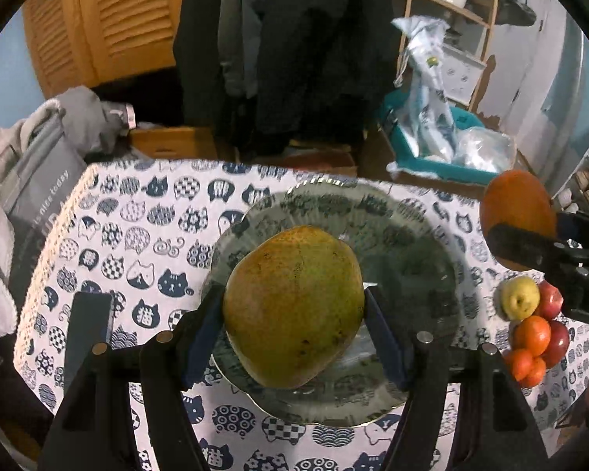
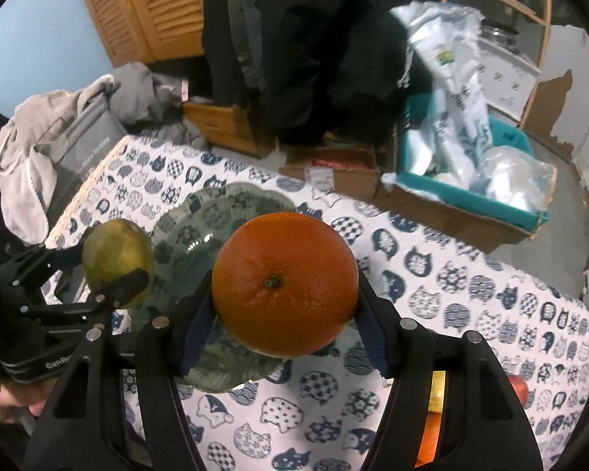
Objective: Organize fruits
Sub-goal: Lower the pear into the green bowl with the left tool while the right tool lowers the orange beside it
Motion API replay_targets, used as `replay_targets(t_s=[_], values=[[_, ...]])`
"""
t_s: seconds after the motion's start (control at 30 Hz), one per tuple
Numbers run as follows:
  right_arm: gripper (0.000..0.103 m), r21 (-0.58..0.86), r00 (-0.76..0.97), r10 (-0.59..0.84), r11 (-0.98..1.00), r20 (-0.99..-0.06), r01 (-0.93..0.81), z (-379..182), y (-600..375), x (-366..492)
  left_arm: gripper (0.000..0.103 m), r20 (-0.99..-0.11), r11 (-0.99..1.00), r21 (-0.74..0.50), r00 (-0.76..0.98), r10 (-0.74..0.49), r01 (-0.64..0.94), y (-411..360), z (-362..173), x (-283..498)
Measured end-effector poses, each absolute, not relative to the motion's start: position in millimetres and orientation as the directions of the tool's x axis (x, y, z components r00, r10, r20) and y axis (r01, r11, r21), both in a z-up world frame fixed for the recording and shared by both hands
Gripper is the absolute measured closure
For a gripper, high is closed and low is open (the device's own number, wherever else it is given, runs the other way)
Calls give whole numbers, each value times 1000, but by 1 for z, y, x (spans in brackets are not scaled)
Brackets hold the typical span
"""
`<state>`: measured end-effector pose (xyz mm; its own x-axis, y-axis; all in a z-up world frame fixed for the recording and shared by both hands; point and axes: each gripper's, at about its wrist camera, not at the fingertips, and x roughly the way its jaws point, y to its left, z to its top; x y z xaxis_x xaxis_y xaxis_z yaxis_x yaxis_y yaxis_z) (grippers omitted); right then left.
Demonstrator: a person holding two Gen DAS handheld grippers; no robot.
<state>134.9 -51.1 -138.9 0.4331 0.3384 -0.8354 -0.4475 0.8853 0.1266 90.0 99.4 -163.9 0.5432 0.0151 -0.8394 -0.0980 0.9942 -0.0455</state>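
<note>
The left claw is clamped on a mango, its blue pads pressing the fruit's two sides so that the mango sits squarely between the fingers, held in the air above a plate. The right claw is clamped the same way on an orange, stem end facing the camera, over the near right edge of the plate and the cloth beside it. From the left wrist the orange shows at the far right, gripped in the other claw's black fingers; from the right wrist the mango hangs at the left over the plate's left rim. The mango is a plump, blunt oval, matt yellow-green skin with small dark specks. The orange is round, deep orange, finely dimpled, with a small green-brown stem scar. The plate is clear, glossy glass with a scalloped rim, and the cloth's pattern shows through it. The cloth is white, printed with navy cat heads filled with checks, waves and flowers, and covers the table. To the right of the plate, on the cloth, lies a tight cluster of fruit: a pale yellow pear-like one, red ones and small orange ones touching each other.
</note>
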Motion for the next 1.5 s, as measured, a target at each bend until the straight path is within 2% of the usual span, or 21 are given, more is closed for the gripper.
replay_targets(t_s=[0.4, 0.8, 1.4, 1.43, 1.5], values=[[37, 154, 365, 341, 878, -866, -454, -170, -26, 151, 31, -915, 990, -68, 404, -11, -127, 113, -223, 106], [37, 153, 333, 327, 876, -884, -457, -185, -19, 152, 31, -937, 992, -72, 349, -32, -104, 112, -250, 114], [37, 180, 285, 318, 889, -904, -421, -202, -11, 163, 31, -945, 991, -88, 324, -52, -97, 110, -246, 108], [37, 177, 285, 316, 889, -905, -423, -204, -9, 163, 29, -940, 992, -86, 339, -49, -96, 110, -243, 108], [37, 171, 283, 310, 889, -908, -424, -206, -7, 163, 15, -931, 993, -73, 364, -33, -96, 111, -234, 105]])
